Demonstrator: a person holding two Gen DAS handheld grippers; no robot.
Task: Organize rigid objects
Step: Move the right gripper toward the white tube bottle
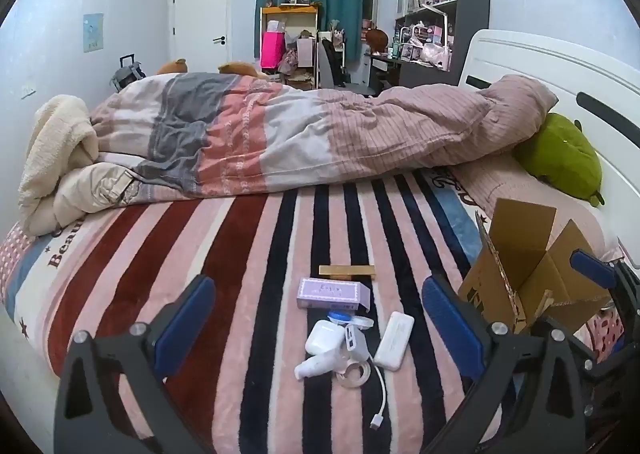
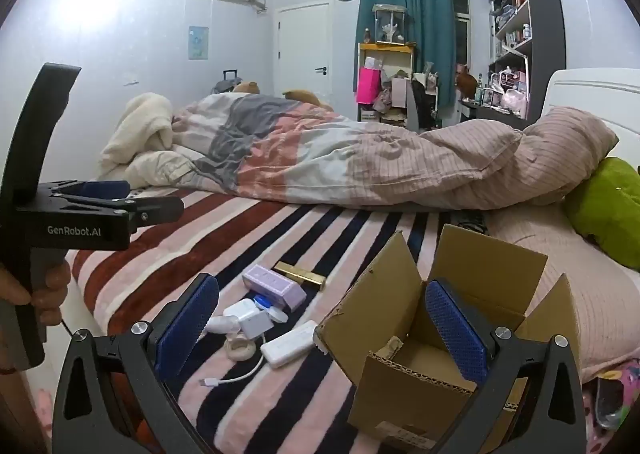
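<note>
Items: a small cluster lies on the striped blanket (image 1: 248,254), namely a lilac carton (image 1: 330,293), gold bar (image 1: 347,271), white earbud case (image 1: 324,336), white power bank (image 1: 395,340), white adapter with cable (image 1: 357,342), tape ring (image 1: 354,370), white tube (image 1: 318,366) and a blue-and-white lens case (image 1: 352,320).
Destination: an open cardboard box (image 2: 420,374) stands just right of the cluster, flaps up, apparently with nothing inside.
Left gripper (image 1: 318,318): jaws spread wide, holding nothing, hovering with the cluster between its blue pads.
Right gripper (image 2: 320,324): jaws spread wide, holding nothing, straddling the box's near wall; power bank between the pads.
Handling: judged light and stiff; smooth plastic shells may slip. The carton would crush under hard squeeze; the tape ring and cable likely drag along.
Grasp: power bank across its narrow width; earbud case across its flat faces; carton across its short sides.
Risk: items touch, so closing on one may nudge neighbours.
</note>
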